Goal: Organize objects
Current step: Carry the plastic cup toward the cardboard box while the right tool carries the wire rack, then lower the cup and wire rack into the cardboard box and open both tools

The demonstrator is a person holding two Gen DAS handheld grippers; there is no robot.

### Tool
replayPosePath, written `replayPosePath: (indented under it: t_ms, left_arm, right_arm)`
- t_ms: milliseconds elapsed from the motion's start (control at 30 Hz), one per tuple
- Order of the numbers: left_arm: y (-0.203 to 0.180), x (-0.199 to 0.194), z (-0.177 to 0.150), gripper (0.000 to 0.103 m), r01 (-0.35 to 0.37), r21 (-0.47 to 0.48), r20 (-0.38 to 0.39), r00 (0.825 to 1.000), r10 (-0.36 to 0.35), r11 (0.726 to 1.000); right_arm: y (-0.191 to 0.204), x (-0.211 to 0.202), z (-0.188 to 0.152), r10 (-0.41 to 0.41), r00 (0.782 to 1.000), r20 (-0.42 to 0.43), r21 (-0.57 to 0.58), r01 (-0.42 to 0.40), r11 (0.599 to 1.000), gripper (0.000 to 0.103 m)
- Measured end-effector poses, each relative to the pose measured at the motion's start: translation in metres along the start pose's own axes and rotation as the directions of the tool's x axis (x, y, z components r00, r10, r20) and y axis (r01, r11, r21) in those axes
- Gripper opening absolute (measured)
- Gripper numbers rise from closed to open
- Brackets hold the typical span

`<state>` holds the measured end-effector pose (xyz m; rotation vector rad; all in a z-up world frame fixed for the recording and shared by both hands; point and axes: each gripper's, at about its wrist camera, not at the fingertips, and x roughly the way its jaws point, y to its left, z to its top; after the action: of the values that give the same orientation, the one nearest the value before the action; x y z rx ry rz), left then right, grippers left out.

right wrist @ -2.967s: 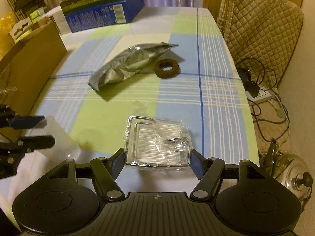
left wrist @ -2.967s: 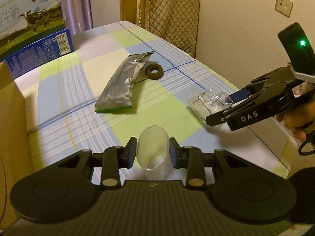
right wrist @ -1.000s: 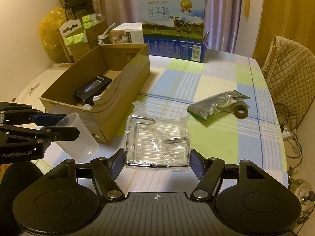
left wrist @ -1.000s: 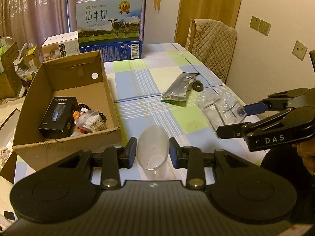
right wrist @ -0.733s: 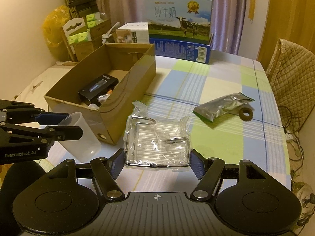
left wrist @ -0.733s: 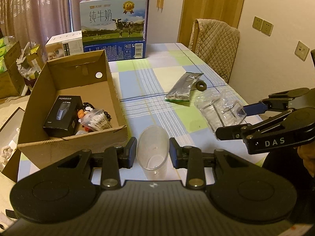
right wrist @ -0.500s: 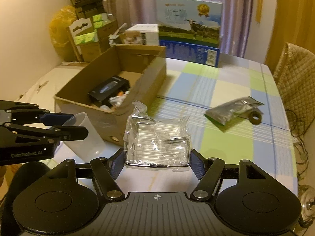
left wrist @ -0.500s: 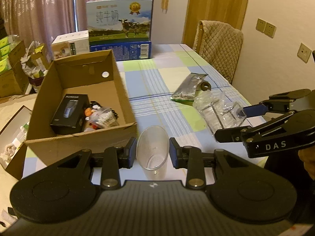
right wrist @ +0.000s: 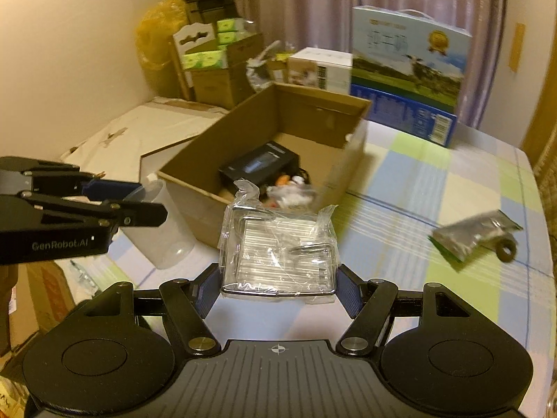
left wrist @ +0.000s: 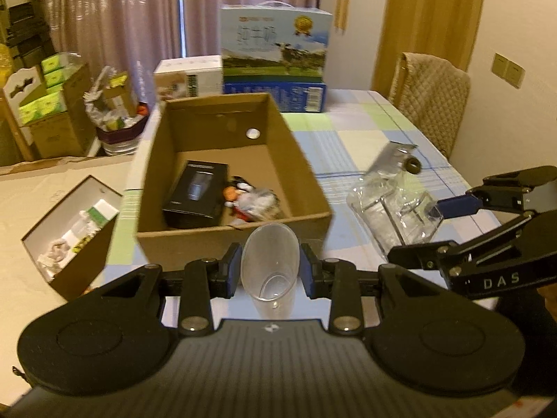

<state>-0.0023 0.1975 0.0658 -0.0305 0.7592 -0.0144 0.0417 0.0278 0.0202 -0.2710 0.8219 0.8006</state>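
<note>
My left gripper [left wrist: 271,271] is shut on a clear plastic cup [left wrist: 269,264] and holds it just before the near wall of an open cardboard box [left wrist: 229,233]. My right gripper [right wrist: 278,287] is shut on a wire rack wrapped in clear plastic [right wrist: 278,244], held above the table close to the box's right side. The cup [right wrist: 163,223] and left gripper [right wrist: 139,205] show at the left of the right wrist view. The rack [left wrist: 393,205] and right gripper [left wrist: 431,233] show at the right of the left wrist view.
The box holds a black carton [left wrist: 196,193] and small packets [left wrist: 254,203]. A silver pouch [right wrist: 473,233] and a dark ring [right wrist: 506,249] lie on the checked tablecloth [right wrist: 435,188]. A milk carton case [left wrist: 275,57] stands behind the box. A chair [left wrist: 431,97] is at the far right.
Both grippers have moved left toward the cardboard box with their loads. The box now sits straight ahead and larger in both views; the pouch and ring have slid right.
</note>
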Motion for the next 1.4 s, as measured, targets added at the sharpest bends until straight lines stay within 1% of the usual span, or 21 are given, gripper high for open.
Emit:
replayPosePath:
  t_ms: [200, 367, 667, 800, 1067, 1233, 1400]
  left_arm:
    - [0.021, -0.010, 0.006, 0.030, -0.031, -0.024, 0.020, 0.999, 0.031, 0.999]
    - [0.030, -0.015, 0.013, 0.030, -0.047, -0.026, 0.031, 0.998, 0.047, 0.999]
    - [0.040, -0.013, 0.027, 0.030, -0.054, -0.024, 0.042, 0.998, 0.055, 0.998]
    - [0.045, -0.009, 0.033, 0.030, -0.041, -0.034, 0.040, 0.998, 0.042, 0.999]
    - [0.054, -0.001, 0.047, 0.030, -0.031, -0.034, 0.037, 0.999, 0.032, 0.999]
    - [0.061, 0.010, 0.060, 0.030, -0.028, -0.029, 0.034, 0.999, 0.029, 0.999]
    - [0.070, 0.028, 0.074, 0.030, -0.036, -0.017, 0.022, 0.999, 0.036, 0.999]
  right_arm:
    - [0.015, 0.010, 0.009, 0.022, 1.000, -0.002, -0.030, -0.022, 0.999, 0.066]
    - [0.020, 0.016, 0.015, 0.035, 0.999, -0.005, -0.035, -0.036, 0.999, 0.066]
    - [0.020, 0.023, 0.028, 0.043, 0.999, -0.001, -0.041, -0.043, 0.998, 0.066]
    - [0.019, 0.027, 0.036, 0.055, 0.998, 0.002, -0.036, -0.055, 0.998, 0.066]
    - [0.010, 0.034, 0.056, 0.058, 0.998, 0.018, -0.024, -0.058, 0.998, 0.066]
    - [-0.004, 0.043, 0.075, 0.032, 0.999, 0.033, -0.015, -0.032, 0.999, 0.066]
    - [-0.016, 0.056, 0.090, 0.019, 0.999, 0.033, -0.009, -0.019, 1.000, 0.066]
